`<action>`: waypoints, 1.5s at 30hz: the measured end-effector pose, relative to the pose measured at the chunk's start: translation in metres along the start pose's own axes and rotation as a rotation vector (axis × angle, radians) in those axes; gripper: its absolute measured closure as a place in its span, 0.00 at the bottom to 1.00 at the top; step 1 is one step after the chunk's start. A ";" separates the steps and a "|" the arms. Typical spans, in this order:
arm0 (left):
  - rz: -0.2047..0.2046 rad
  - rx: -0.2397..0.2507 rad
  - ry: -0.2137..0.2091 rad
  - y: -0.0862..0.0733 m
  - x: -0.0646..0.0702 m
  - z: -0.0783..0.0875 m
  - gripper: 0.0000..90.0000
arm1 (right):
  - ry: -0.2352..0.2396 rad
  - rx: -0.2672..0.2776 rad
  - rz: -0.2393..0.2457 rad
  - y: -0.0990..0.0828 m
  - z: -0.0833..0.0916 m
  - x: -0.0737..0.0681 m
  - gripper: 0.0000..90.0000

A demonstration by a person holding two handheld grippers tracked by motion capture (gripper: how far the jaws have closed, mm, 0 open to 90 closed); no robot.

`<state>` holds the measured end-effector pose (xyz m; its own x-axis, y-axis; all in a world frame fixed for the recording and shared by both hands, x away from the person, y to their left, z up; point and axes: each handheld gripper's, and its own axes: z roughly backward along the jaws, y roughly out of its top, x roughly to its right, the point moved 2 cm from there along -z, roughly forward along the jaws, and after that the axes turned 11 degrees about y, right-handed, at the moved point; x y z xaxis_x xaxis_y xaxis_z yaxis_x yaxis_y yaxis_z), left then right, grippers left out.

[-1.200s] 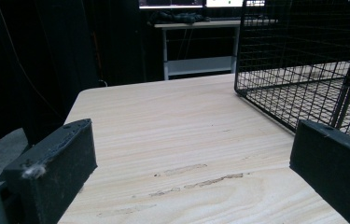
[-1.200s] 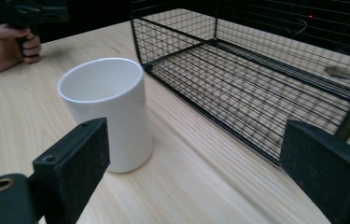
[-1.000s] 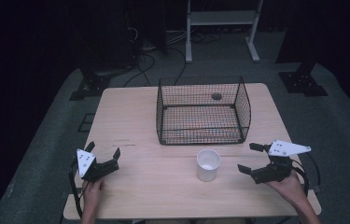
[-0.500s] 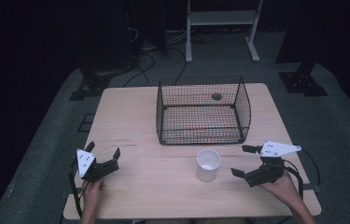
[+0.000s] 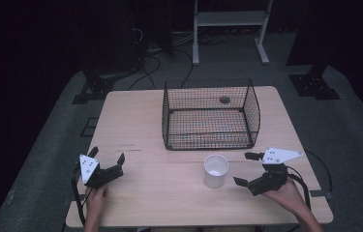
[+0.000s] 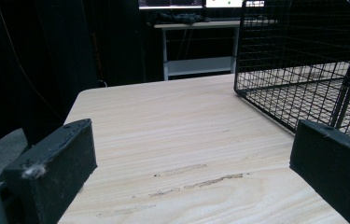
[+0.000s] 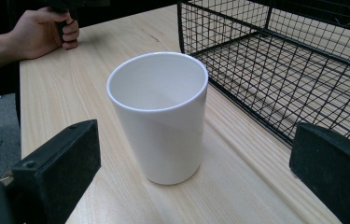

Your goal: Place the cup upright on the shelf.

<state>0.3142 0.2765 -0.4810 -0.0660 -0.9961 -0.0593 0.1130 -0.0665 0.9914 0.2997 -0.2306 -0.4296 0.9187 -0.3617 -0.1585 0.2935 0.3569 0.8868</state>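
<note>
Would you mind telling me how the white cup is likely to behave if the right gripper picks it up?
The cup looks glossy, so it may slip between flat jaws. Its rigid wall should not give, and it may chip if dropped. It is taller than wide and narrower at the base, so a sideways nudge could tip it.

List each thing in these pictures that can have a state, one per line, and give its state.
Cup: upright on the table, empty, untouched.
Wire basket: upright, open-topped, nothing seen inside.
Left gripper: open, holding nothing.
Right gripper: jaws have just been opening, wide apart, aimed at the cup, not touching it.
Table: bears the cup and basket.
</note>
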 end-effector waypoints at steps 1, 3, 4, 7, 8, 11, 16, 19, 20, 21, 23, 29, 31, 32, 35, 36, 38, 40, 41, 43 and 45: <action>0.000 0.000 0.000 0.000 0.000 0.000 0.00 | 0.005 -0.003 -0.002 0.000 -0.002 0.000 0.02; -0.001 -0.001 0.001 0.000 0.000 0.000 0.00 | 0.005 -0.012 0.000 0.001 -0.005 0.000 0.02; -0.001 0.000 0.000 0.000 0.000 0.000 0.00 | 0.005 -0.012 0.000 0.001 -0.005 0.000 0.02; 0.000 0.001 -0.001 0.000 0.000 0.000 0.00 | 0.009 -0.032 0.010 0.003 -0.011 -0.003 0.02; 0.000 0.001 -0.001 0.000 0.000 0.000 0.00 | 0.009 -0.032 0.010 0.003 -0.011 -0.003 0.02; 0.001 0.002 -0.001 0.000 0.000 0.000 0.00 | 0.023 -0.044 0.018 0.006 -0.017 -0.004 0.02; 0.002 0.002 -0.001 0.000 0.000 0.000 0.00 | 0.034 -0.054 0.021 0.008 -0.024 -0.005 0.02; 0.001 0.002 -0.001 0.000 0.000 0.000 0.00 | 0.048 -0.052 0.023 0.009 -0.028 -0.006 0.02; 0.001 0.002 -0.001 0.000 0.000 0.000 0.00 | 0.052 -0.055 0.022 0.009 -0.031 -0.005 0.02; 0.000 0.002 -0.001 0.000 0.000 0.000 0.00 | 0.053 -0.055 0.021 0.009 -0.032 -0.005 0.02; 0.000 0.002 -0.001 0.000 0.000 0.000 0.00 | 0.054 -0.056 0.019 0.009 -0.033 -0.005 0.02; 0.001 0.002 -0.001 0.000 0.000 0.000 0.00 | 0.062 -0.075 0.026 0.013 -0.039 -0.006 0.02; 0.001 0.002 -0.001 0.000 0.000 0.000 0.00 | 0.065 -0.082 0.027 0.015 -0.043 -0.005 0.02; 0.001 0.002 -0.001 0.000 0.000 0.000 0.00 | 0.065 -0.082 0.027 0.015 -0.043 -0.005 0.02; 0.002 0.002 -0.001 0.000 0.000 0.000 0.00 | 0.063 -0.115 0.039 0.016 -0.052 -0.005 0.02; 0.002 0.002 -0.001 0.000 0.000 0.000 0.00 | 0.062 -0.119 0.038 0.016 -0.054 -0.005 0.02; 0.003 0.002 -0.001 0.000 0.000 0.000 0.00 | 0.064 -0.118 0.032 0.016 -0.056 -0.004 0.02; 0.003 0.003 -0.001 0.000 0.000 0.000 0.00 | 0.067 -0.123 0.035 0.016 -0.061 -0.004 0.02; 0.003 0.003 -0.001 0.000 0.000 0.000 0.00 | 0.067 -0.123 0.035 0.016 -0.061 -0.004 0.02; 0.003 0.003 -0.002 0.000 0.000 0.000 0.00 | 0.074 -0.119 0.034 0.017 -0.064 -0.003 0.02; 0.003 0.004 -0.001 0.000 0.000 0.000 0.00 | 0.075 -0.124 0.036 0.017 -0.066 -0.002 0.02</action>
<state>0.3142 0.2768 -0.4810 -0.0666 -0.9962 -0.0562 0.1097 -0.0633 0.9920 0.3198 -0.1673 -0.4428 0.9449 -0.2835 -0.1637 0.2864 0.4733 0.8330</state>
